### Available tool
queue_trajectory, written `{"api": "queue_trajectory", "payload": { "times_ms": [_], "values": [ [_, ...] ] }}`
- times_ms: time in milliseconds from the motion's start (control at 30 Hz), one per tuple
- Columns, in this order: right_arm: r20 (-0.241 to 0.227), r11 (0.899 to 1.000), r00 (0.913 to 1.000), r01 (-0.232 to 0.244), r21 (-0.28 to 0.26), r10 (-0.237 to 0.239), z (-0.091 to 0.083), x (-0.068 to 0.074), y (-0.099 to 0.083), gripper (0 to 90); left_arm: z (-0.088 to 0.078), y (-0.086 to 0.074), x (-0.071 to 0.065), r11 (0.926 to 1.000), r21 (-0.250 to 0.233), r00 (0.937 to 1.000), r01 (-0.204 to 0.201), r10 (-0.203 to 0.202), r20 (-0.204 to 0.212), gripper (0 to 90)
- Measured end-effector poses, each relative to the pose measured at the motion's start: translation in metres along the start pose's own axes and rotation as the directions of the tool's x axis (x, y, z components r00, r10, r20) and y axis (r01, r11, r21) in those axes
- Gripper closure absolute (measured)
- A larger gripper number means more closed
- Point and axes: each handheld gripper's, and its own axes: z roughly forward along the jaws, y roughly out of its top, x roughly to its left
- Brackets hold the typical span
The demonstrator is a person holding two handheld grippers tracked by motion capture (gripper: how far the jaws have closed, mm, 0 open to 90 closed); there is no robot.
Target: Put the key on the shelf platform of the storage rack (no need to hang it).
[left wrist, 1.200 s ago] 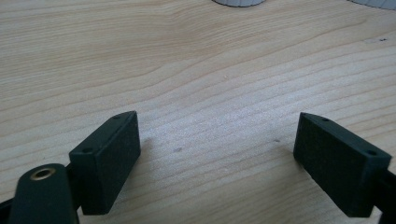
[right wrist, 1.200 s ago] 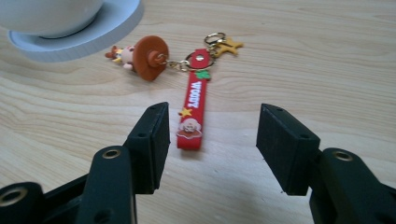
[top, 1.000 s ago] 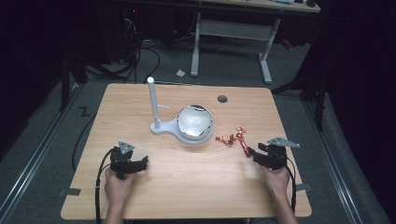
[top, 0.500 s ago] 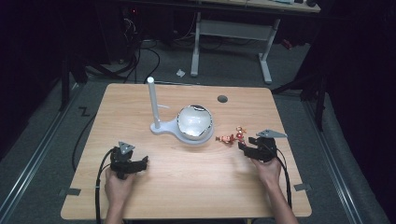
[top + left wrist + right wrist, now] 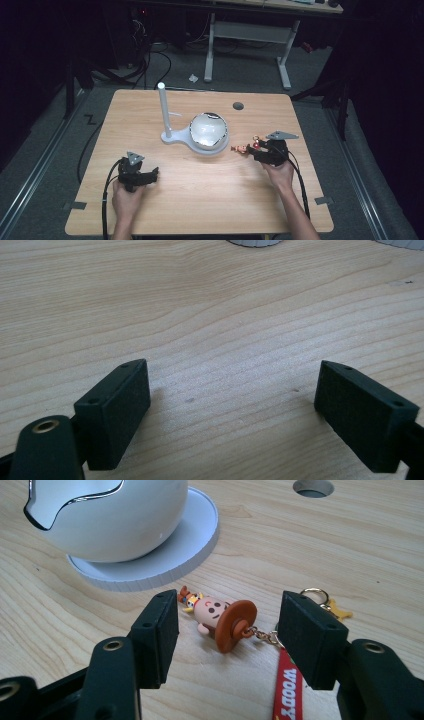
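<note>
From the high view, a person is working at a wooden table (image 5: pixel 200 200), the right gripper (image 5: pixel 256 151) reaching in at right of centre toward a small cowboy keychain (image 5: pixel 244 148) lying just right of a white egg-shaped holder (image 5: pixel 207 131) with an upright post. The left gripper (image 5: pixel 150 175) is waiting at lower left, well apart from all of it.

In the left gripper view, the jaws are standing wide apart over bare wood, holding nothing.

In the right gripper view, the parted jaws are flanking the keychain (image 5: pixel 220 617) at mid-frame, its brown hat and chain between them, red strap (image 5: pixel 286 690) trailing to the bottom edge; neither pad is touching it, as far as can be seen. The holder (image 5: pixel 115 520) is sitting at upper left.

Judged from this, the pick-up is lined up but not begun: closing, lifting and placing all remain.
</note>
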Motion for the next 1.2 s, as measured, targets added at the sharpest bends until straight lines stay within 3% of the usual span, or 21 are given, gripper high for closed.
{"api": "queue_trajectory", "payload": {
  "times_ms": [233, 567, 967, 1000, 1100, 1200],
  "values": [
    [0.003, 0.999, 0.9999, 0.015, 0.047, -0.015, 0.014, 0.002, 0.005, 41.3, 0.0, 0.0, 0.0, 1.0, 0.0, 1.0, 0.0, 0.0, 0.0, 15.1],
    [-0.022, 0.997, 0.999, -0.036, 0.074, 0.038, 0.032, -0.008, 0.0, 40.8, 0.0, 0.0, 0.0, 1.0, 0.001, 1.0, 0.0, 0.0, 0.0, 15.1],
    [-0.013, 0.993, 0.9999, -0.003, 0.12, 0.005, 0.053, -0.003, 0.004, 41.8, 0.0, 0.0, 0.0, 1.0, 0.001, 1.0, -0.001, 0.001, 0.0, 15.1],
    [0.0, 0.989, 0.9999, 0.011, 0.15, -0.011, 0.057, -0.002, 0.001, 41.6, 0.0, 0.0, 0.0, 1.0, 0.0, 1.0, 0.0, 0.0, 0.0, 15.1],
    [-0.003, 0.986, 0.9999, 0.012, 0.169, -0.011, 0.059, -0.002, 0.0, 41.7, 0.0, 0.0, 0.0, 1.0, 0.001, 1.0, -0.001, 0.001, 0.0, 15.1],
    [0.014, 0.983, 0.9988, 0.044, 0.176, -0.047, 0.061, 0.001, -0.001, 43.7, 0.0, 0.0, 0.0, 1.0, 0.001, 1.0, -0.001, 0.001, 0.001, 15.1]
  ]
}}
